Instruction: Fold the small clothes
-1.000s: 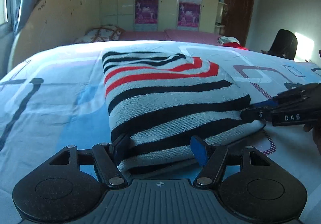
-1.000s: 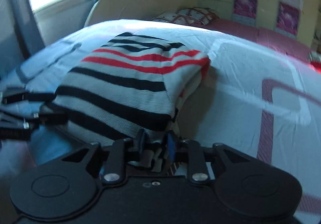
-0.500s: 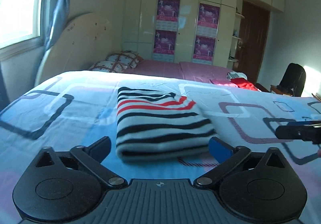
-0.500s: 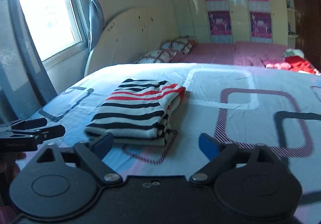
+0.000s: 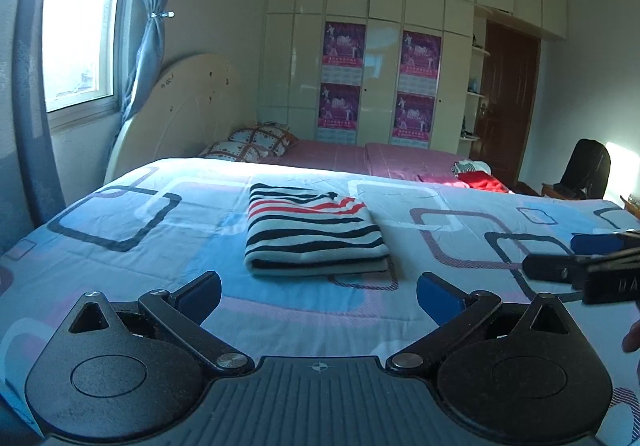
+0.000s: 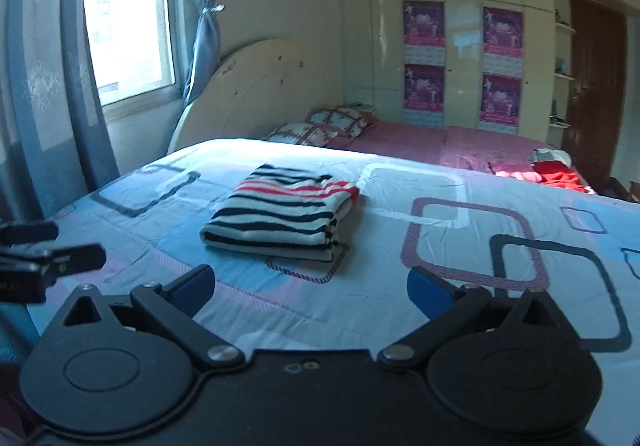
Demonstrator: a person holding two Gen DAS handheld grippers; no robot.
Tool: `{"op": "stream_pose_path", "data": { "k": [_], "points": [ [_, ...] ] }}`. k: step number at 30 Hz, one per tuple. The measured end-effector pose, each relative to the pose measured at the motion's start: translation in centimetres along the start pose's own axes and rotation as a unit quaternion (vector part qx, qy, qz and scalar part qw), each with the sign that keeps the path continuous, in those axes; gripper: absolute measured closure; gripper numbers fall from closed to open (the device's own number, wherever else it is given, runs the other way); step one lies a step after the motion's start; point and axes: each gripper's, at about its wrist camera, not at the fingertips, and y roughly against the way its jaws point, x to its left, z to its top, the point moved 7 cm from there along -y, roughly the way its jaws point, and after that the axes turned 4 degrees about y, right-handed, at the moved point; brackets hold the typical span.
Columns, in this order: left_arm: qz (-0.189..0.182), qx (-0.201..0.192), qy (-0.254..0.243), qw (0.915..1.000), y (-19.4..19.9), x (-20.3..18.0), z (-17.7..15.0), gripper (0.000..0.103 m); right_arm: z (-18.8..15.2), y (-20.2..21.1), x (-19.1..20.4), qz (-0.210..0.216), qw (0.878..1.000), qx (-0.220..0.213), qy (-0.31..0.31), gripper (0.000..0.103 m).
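Note:
A folded striped sweater (image 5: 312,234), white with black and red stripes, lies flat on the patterned bedspread (image 5: 120,246). It also shows in the right wrist view (image 6: 280,222). My left gripper (image 5: 318,296) is open and empty, held back from the sweater's near edge. My right gripper (image 6: 310,286) is open and empty, also held back from the sweater. The right gripper shows at the right edge of the left wrist view (image 5: 576,258). The left gripper shows at the left edge of the right wrist view (image 6: 52,246).
The bed's headboard (image 5: 180,114) and pillows (image 5: 256,144) are at the far left. A red garment (image 5: 480,180) lies on the pink bed behind. A wardrobe (image 5: 380,66), a door (image 5: 508,102) and a dark chair (image 5: 588,170) stand beyond.
Both grippers let go of the sweater, opened wide and pulled back and up from it. The folded sweater stays on the bed.

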Motion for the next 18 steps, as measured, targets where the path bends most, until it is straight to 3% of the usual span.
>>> {"op": "stream_pose_path", "data": {
  "k": [6,18],
  "points": [
    [-0.013,-0.023,0.010,0.9996,2.3,-0.6,0.3,0.000,0.7,2.2,0.0,-0.005,1.000,-0.014,-0.001,0.001],
    [-0.023,-0.039,0.000,0.9990,3.0,-2.0,1.1,0.000,1.0,3.2,0.4,-0.004,1.000,-0.026,0.005,0.001]
  ]
}}
